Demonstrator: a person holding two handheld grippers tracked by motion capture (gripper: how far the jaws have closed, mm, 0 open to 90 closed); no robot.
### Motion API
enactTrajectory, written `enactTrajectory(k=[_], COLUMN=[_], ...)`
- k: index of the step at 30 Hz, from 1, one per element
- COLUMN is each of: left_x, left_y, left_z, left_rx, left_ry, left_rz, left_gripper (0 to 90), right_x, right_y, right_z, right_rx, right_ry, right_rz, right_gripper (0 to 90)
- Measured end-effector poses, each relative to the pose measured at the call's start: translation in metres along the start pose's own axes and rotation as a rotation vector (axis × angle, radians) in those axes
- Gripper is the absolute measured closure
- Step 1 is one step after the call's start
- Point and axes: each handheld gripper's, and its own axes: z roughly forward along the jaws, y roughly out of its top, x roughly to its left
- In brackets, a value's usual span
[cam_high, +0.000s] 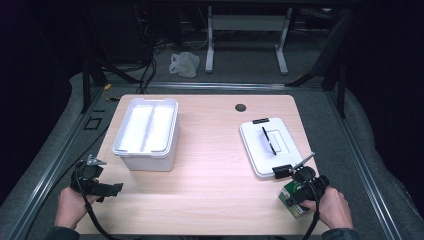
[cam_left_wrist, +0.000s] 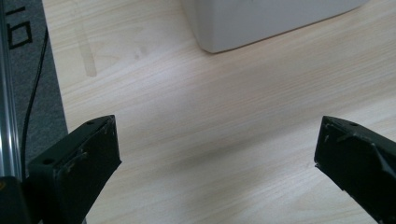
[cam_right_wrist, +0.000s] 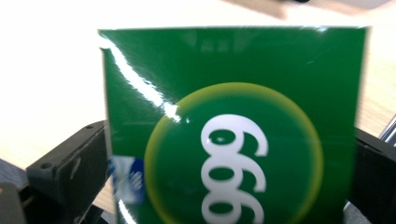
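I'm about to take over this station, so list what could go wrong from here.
1. The green box sits between the right gripper jaws at the table corner; if the hold is loose, it could drop off the edge.
2. The white lid lies just ahead of that gripper; a forward move might knock it.
3. The left gripper is open and idle, far from the white bin.

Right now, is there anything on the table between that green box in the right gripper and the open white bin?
Nothing visible blocks the way. The green box sits between the right gripper's jaws at the table's near right corner; bare wood lies between it and the open white bin. The white lid lies flat just beyond the gripper, off that line.
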Motion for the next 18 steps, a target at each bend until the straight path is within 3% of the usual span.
enactTrajectory(k=[5, 8, 15, 18], left_x=[0.004, 0.005, 0.008, 0.012], left_y=[0.009, 0.017, 0.038, 0.058], left_z=[-0.018, -0.028, -0.045, -0.052], left_rx=[-0.021, -0.03, -0.051, -0.039], left_ry=[-0.019, -0.029, -0.058, -0.071], left_rz=[-0.045, -0.05, -0.047, -0.024], left_gripper=[0.0, 0.0, 0.0, 0.0], right_x=[0.002, 0.002, 0.008, 0.012], right_y=[0.001, 0.001, 0.004, 0.005], right_z=[-0.019, -0.028, -0.035, -0.041], right_rx=[-0.082, -0.131, -0.148, -0.182], right_ry=[-0.021, -0.022, -0.05, -0.051], right_rz=[0.008, 0.014, -0.009, -0.016], right_gripper=[0.0, 0.0, 0.1, 0.6])
